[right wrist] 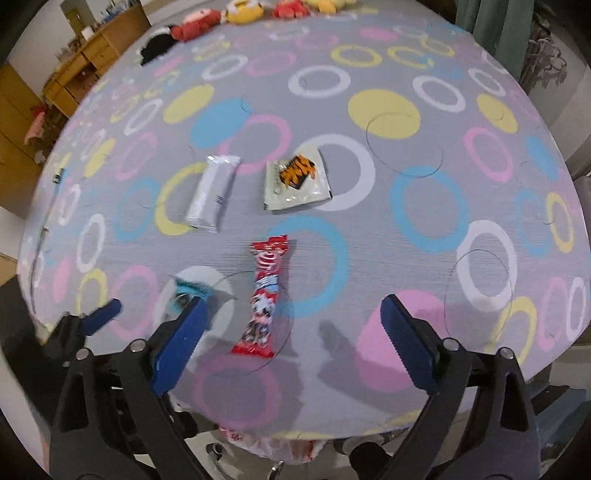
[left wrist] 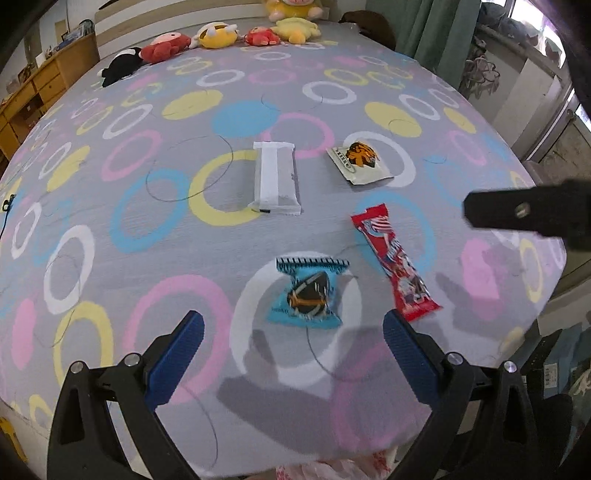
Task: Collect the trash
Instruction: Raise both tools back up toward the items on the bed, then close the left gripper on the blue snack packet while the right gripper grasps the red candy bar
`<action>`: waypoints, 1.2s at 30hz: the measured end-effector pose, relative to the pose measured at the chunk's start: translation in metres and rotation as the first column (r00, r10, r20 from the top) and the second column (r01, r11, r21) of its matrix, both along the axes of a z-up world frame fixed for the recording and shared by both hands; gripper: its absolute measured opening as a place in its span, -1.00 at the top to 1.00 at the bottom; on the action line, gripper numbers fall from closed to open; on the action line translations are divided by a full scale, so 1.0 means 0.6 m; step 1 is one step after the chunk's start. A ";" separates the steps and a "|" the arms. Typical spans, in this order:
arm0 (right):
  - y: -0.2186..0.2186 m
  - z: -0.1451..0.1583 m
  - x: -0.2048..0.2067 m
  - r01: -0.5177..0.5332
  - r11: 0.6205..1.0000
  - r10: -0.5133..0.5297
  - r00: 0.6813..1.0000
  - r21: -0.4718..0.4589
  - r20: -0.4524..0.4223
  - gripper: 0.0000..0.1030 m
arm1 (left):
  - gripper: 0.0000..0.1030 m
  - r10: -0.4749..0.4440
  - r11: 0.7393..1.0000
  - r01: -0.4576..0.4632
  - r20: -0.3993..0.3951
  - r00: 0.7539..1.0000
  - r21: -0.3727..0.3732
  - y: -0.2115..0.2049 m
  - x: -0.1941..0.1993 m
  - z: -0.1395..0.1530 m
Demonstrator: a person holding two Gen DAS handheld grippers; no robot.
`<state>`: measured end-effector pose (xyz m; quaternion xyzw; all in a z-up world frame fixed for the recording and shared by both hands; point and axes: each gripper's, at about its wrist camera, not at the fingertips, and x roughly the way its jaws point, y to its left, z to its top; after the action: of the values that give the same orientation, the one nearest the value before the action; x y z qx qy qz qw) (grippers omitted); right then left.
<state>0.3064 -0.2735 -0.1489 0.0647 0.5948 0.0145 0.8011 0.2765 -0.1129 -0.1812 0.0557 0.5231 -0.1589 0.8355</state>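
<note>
Several snack wrappers lie on a bed with a grey ringed sheet [left wrist: 110, 258]. A blue wrapper [left wrist: 306, 291] lies just ahead of my open, empty left gripper [left wrist: 293, 334]. A red wrapper [left wrist: 397, 264] lies to its right; in the right wrist view the red wrapper [right wrist: 264, 299] sits just ahead of my open, empty right gripper [right wrist: 295, 317]. A white wrapper [left wrist: 275, 179] and a pale wrapper with orange print [left wrist: 360, 162] lie farther back. The blue wrapper [right wrist: 188, 291] is partly hidden behind the right gripper's left finger.
Plush toys [left wrist: 218, 35] line the far edge of the bed. A wooden desk [left wrist: 40, 81] stands at the far left. A pink-and-white plastic bag [right wrist: 266, 443] hangs below the near bed edge. The left gripper [right wrist: 92, 317] shows at the right wrist view's left.
</note>
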 end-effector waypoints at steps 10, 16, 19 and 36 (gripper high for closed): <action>0.023 -0.098 0.047 -0.030 0.999 0.026 0.994 -0.036 -0.103 -0.66 | -0.84 -0.052 0.998 0.051 0.037 0.998 0.026 -0.008 0.031 -0.041; 0.029 -0.139 0.055 -0.042 0.998 0.035 0.988 -0.041 -0.151 -0.50 | -0.83 -0.038 0.999 0.038 0.031 0.999 0.017 -0.011 0.046 -0.063; 0.031 -0.156 0.056 -0.048 0.998 0.038 0.985 -0.051 -0.168 -0.45 | -0.76 -0.035 0.999 0.034 0.019 0.999 0.018 -0.014 0.053 -0.077; 0.070 -0.144 0.043 -0.107 0.983 0.091 0.990 -0.146 -0.112 0.78 | 0.33 0.016 1.000 -0.016 0.043 0.999 -0.011 0.012 0.041 -0.069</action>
<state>0.3325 -0.2317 -0.2353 -0.0254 0.6378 0.0055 0.7697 0.3012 -0.1057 -0.2225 0.0505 0.5044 -0.1535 0.8482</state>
